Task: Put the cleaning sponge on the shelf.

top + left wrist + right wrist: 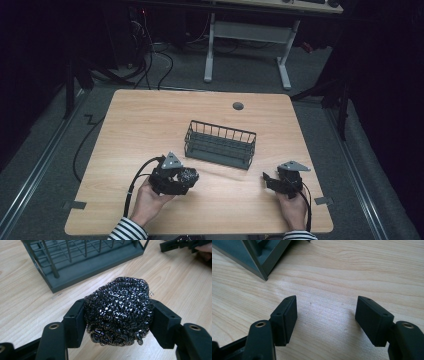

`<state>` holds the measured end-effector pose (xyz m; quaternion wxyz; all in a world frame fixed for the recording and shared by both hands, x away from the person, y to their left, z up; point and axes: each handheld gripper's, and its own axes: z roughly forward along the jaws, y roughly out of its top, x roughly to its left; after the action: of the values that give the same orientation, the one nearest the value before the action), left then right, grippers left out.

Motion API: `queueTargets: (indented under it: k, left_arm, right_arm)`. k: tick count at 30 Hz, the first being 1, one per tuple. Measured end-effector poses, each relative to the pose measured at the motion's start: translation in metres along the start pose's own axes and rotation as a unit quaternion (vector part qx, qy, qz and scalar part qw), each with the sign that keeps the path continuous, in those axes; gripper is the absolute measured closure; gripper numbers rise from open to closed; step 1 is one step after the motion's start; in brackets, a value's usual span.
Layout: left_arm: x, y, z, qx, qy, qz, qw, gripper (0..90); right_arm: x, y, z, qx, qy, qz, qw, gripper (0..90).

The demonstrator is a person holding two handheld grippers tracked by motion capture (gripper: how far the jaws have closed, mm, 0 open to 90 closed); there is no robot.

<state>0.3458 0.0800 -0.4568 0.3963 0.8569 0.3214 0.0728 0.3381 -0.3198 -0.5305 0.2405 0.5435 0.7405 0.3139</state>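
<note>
A ball of dark steel wool (118,311) sits squeezed between both pads of my left gripper (117,315), held a little above the wooden table. From above, that steel wool (189,175) shows at the tip of the left gripper (187,177), just in front of the near left corner of a dark grey wire basket (220,143). The basket (75,260) stands empty at mid-table. My right gripper (266,178) rests low near the basket's right end, jaws apart. Between its pads (287,317) there is only bare table; the right gripper (327,320) is open.
The basket's corner (257,257) lies just ahead and left of the right jaws. A round cable hole (238,106) marks the table's far side. Cables trail off the left edge, and a white desk frame (210,45) stands on the floor beyond.
</note>
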Motion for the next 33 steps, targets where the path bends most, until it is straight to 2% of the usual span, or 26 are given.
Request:
queueTargets:
  k: [8,15,26,33]
  left_arm:
    - [0.007,0.014,-0.004,-0.012,-0.011,-0.013,0.9998,37.8]
    - [0.011,0.029,-0.009,-0.02,-0.01,-0.008,0.9997,37.9]
    - [0.021,0.052,-0.016,-0.035,-0.018,-0.011,0.9992,38.1]
    - [0.025,0.067,-0.014,-0.036,-0.013,-0.005,0.9993,38.2]
  right_arm:
    - [0.0,0.0,0.0,0.0,0.0,0.0,1.0,34.4]
    - [0.0,0.0,0.0,0.0,0.0,0.0,1.0,34.4]
    - [0.0,0.0,0.0,0.0,0.0,0.0,1.0,34.4]
    - [0.0,0.0,0.0,0.0,0.0,-0.001,1.0,34.4]
